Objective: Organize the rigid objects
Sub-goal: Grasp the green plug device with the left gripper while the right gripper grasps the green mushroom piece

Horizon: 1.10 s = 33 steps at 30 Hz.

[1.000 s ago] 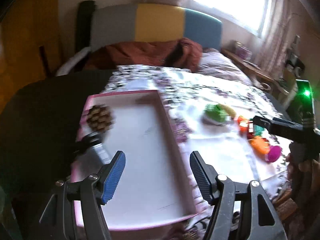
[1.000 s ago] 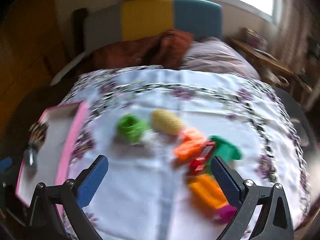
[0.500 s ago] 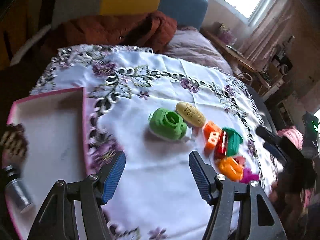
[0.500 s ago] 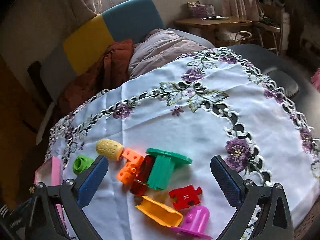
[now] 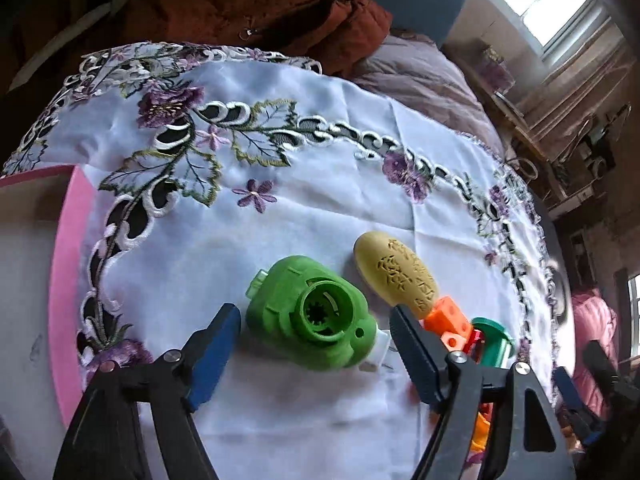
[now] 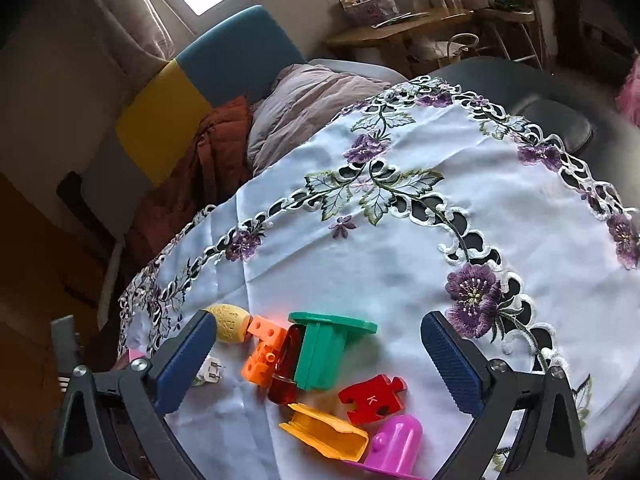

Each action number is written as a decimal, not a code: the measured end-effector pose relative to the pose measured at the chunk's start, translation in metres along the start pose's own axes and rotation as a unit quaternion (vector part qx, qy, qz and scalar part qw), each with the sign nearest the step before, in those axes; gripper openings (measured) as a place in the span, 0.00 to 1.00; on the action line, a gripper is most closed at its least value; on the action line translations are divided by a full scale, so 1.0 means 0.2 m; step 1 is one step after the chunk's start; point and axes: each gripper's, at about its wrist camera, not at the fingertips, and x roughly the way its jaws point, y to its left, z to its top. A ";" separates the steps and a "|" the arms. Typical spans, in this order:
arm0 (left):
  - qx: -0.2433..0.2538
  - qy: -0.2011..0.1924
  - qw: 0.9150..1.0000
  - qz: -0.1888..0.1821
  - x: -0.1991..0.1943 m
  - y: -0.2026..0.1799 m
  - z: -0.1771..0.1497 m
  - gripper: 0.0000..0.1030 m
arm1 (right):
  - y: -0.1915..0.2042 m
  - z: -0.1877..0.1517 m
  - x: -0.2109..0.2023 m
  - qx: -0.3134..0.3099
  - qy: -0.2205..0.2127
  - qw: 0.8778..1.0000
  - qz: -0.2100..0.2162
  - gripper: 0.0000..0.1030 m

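A green toy camera (image 5: 312, 312) lies on the embroidered white tablecloth (image 5: 304, 184). My left gripper (image 5: 314, 334) points down over it, jaws opening, one on each side, and the pads do not touch it. Right of it are a yellow egg (image 5: 396, 276), an orange block (image 5: 446, 320) and a green spool (image 5: 492, 340). My right gripper (image 6: 318, 322) is open above a cluster: the green spool (image 6: 324, 350), orange block (image 6: 264, 354), dark red cylinder (image 6: 286, 372), red puzzle piece (image 6: 372, 398), yellow trough (image 6: 324, 430) and magenta piece (image 6: 396, 446).
A pink-rimmed tray (image 5: 68, 280) sits at the cloth's left edge. A white plug (image 6: 210, 372) lies by the green camera. Behind the table stand a blue and yellow chair (image 6: 208, 76) with a rust jacket (image 5: 256, 16), and a cluttered wooden shelf (image 6: 404, 28).
My left gripper swung right from above the pink tray to the green camera, dropped closer, and its jaws widened. My right gripper rolled and came nearer to the toy cluster.
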 end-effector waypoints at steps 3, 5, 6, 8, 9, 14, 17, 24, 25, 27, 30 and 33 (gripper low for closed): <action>-0.003 -0.001 1.000 0.006 0.04 -0.01 0.00 0.75 | 0.00 0.00 0.00 0.000 -0.002 1.000 0.000 1.00; -0.009 -0.007 1.000 0.013 0.04 -0.01 0.00 0.73 | 0.00 0.00 0.00 -0.002 0.000 1.000 -0.001 1.00; -0.013 -0.012 1.000 0.018 0.04 -0.01 0.00 0.69 | 0.00 0.00 0.00 -0.003 0.000 1.000 -0.002 1.00; -0.013 -0.024 0.999 0.020 0.04 -0.01 -0.02 0.69 | 0.01 0.00 0.01 -0.007 0.003 1.000 -0.004 1.00; -0.001 -0.028 0.999 0.023 0.04 -0.02 -0.02 0.69 | 0.01 0.00 0.01 -0.008 0.005 1.000 -0.005 1.00; 0.029 -0.043 0.998 0.023 0.00 0.01 -0.07 0.68 | 0.00 -0.01 0.04 -0.009 0.018 1.000 -0.015 0.97; 0.052 -0.053 0.997 0.029 -0.04 0.03 -0.12 0.68 | -0.01 -0.01 0.05 -0.006 0.024 0.999 -0.020 0.90; 0.107 -0.080 0.991 0.026 -0.17 0.02 -0.25 0.68 | 0.03 -0.04 0.14 -0.031 0.075 0.997 -0.016 0.54; 0.114 -0.084 0.990 0.025 -0.19 0.02 -0.27 0.68 | 0.04 -0.05 0.15 -0.033 0.084 0.996 -0.016 0.53; 0.121 -0.086 0.989 0.022 -0.22 0.01 -0.30 0.68 | 0.04 -0.06 0.18 -0.035 0.097 0.995 -0.014 0.52; 0.130 -0.097 0.987 0.013 -0.28 0.01 -0.35 0.68 | 0.04 -0.08 0.23 -0.034 0.123 0.992 -0.017 0.52; 0.128 -0.108 0.986 0.000 -0.36 0.02 -0.40 0.68 | 0.06 -0.08 0.30 -0.051 0.134 0.989 -0.045 0.50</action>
